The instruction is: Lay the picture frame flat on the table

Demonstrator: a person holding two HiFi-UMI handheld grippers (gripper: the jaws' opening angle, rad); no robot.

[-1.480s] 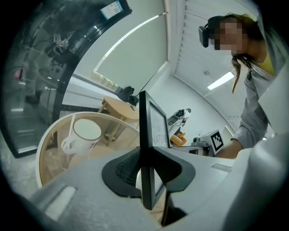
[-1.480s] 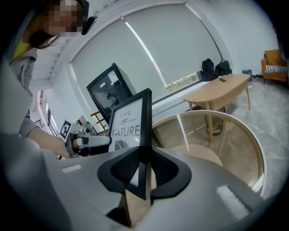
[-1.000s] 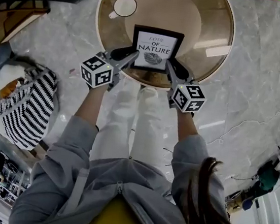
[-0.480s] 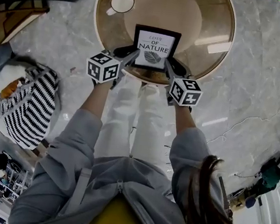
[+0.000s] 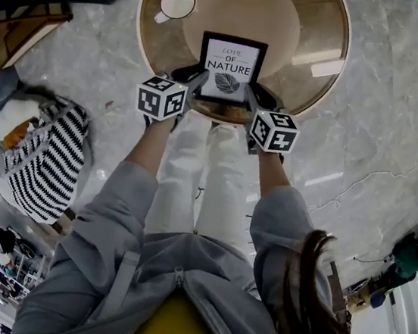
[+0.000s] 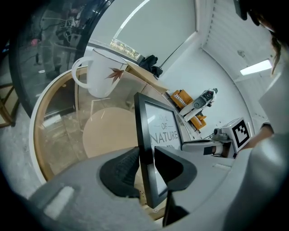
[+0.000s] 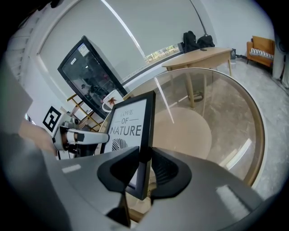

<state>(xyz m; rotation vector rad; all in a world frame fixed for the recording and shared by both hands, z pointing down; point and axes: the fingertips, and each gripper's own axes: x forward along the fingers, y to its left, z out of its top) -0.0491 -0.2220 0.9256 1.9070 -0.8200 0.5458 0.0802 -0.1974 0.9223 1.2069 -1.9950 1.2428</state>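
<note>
My right gripper (image 7: 143, 168) clamped the black rectangular picture frame (image 5: 231, 67), lower corners hidden from above; my left gripper (image 6: 145, 163), jaws opening, straddled it.

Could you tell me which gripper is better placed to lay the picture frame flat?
Right. The jaws of the right gripper clamp one edge of the picture frame, whereas those of the left gripper are opening around the opposite edge, so it probably cannot steer the frame down.

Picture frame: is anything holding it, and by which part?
The right hand-held gripper clamps the picture frame by its lower right edge. The left hand-held gripper has its jaws opening around the left edge.
</note>
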